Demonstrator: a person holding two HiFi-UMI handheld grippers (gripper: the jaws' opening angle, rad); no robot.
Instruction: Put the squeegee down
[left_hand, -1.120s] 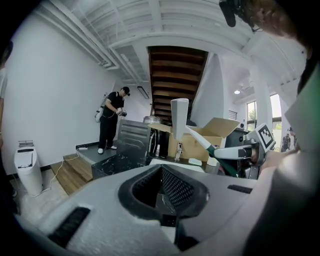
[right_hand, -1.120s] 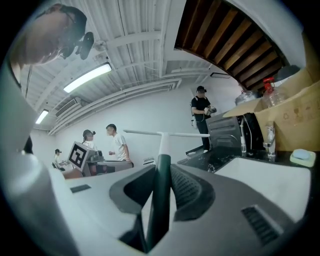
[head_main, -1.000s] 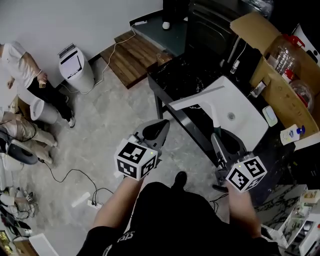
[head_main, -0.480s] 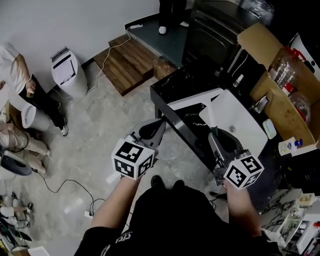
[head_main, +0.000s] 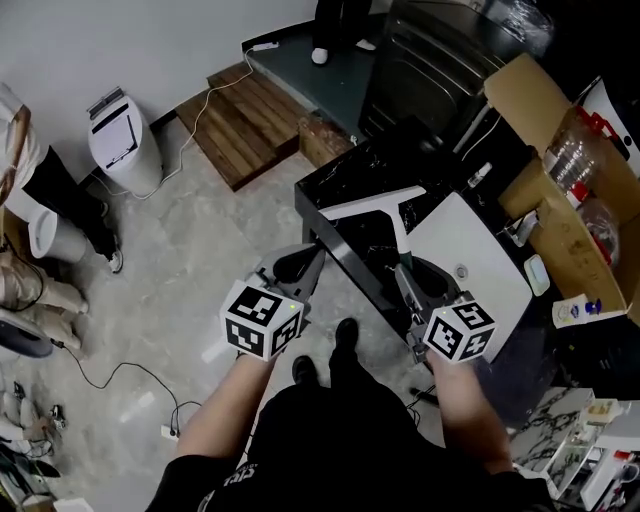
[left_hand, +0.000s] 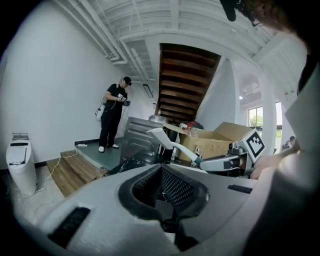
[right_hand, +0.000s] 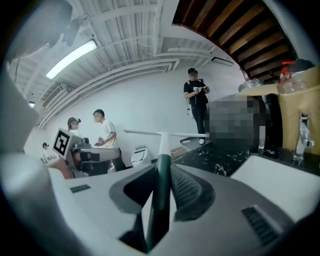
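The squeegee has a long white blade (head_main: 371, 204) and a white stem that runs into a dark green handle (right_hand: 159, 197). My right gripper (head_main: 403, 274) is shut on that handle and holds the blade level above the black tabletop (head_main: 352, 160). In the right gripper view the handle stands upright between the pads, with the blade (right_hand: 150, 133) crosswise at the top. My left gripper (head_main: 316, 256) hangs over the floor to the left of the table, shut, with nothing in it. The left gripper view shows the squeegee (left_hand: 161, 136) and the right gripper (left_hand: 226, 162) off to its right.
A white sink basin (head_main: 487, 262) lies on the table right of the squeegee, with an open cardboard box (head_main: 560, 200) of jars behind it. A white bin (head_main: 113, 138), a wooden platform (head_main: 243, 112), cables and people stand on the floor at left. A person (left_hand: 114, 114) stands at the back.
Both grippers have drifted left in the view and a little lower. The squeegee has gone along in the right gripper; its blade now hangs over the black top rather than the basin's edge.
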